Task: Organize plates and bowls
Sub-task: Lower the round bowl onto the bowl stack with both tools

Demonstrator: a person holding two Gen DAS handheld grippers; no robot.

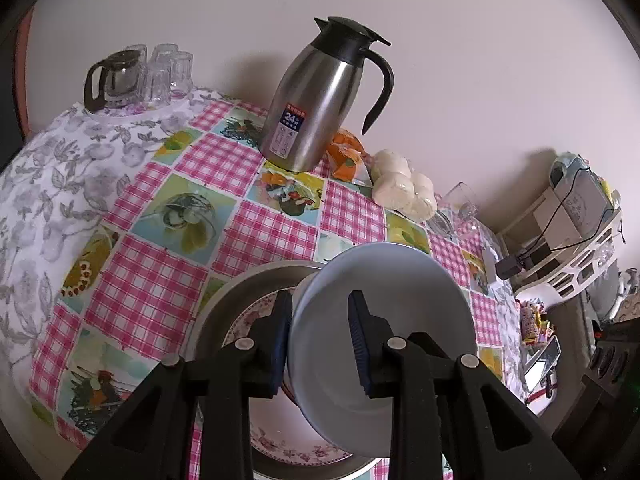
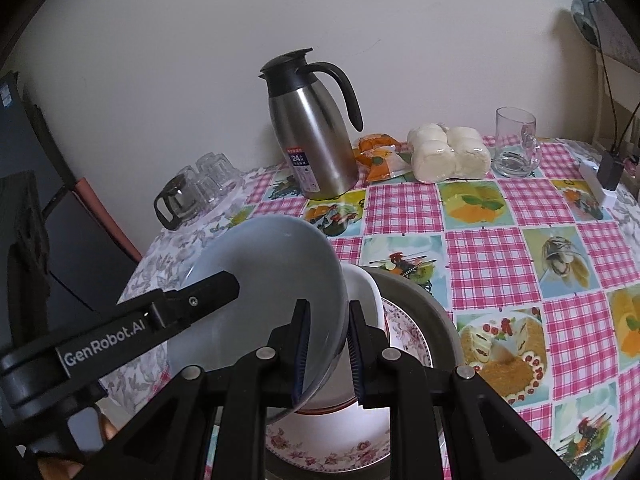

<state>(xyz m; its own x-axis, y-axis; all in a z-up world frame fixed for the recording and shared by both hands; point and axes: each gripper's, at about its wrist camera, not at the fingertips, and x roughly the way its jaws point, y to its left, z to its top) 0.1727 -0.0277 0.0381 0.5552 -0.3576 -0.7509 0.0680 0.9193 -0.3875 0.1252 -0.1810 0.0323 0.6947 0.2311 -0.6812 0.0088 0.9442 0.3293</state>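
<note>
A pale blue bowl (image 1: 384,320) is tilted on edge above a floral plate (image 1: 288,448) that lies in a round metal basin (image 1: 224,300). My left gripper (image 1: 320,340) is shut on the bowl's rim, one finger inside and one outside. In the right wrist view the same blue bowl (image 2: 272,276) is held by the left gripper (image 2: 224,292) from the left, and my right gripper (image 2: 326,344) straddles its lower rim, closed on it. A white bowl (image 2: 364,296) stands behind it on the floral plate (image 2: 332,452) in the basin (image 2: 432,312).
A steel thermos jug (image 1: 316,100) stands at the back of the checked tablecloth (image 1: 160,280). Orange packets (image 1: 346,152), wrapped buns (image 1: 404,188), a glass mug (image 2: 516,144), a coffee pot with glasses (image 1: 132,76) and a charger (image 2: 610,168) line the far edge.
</note>
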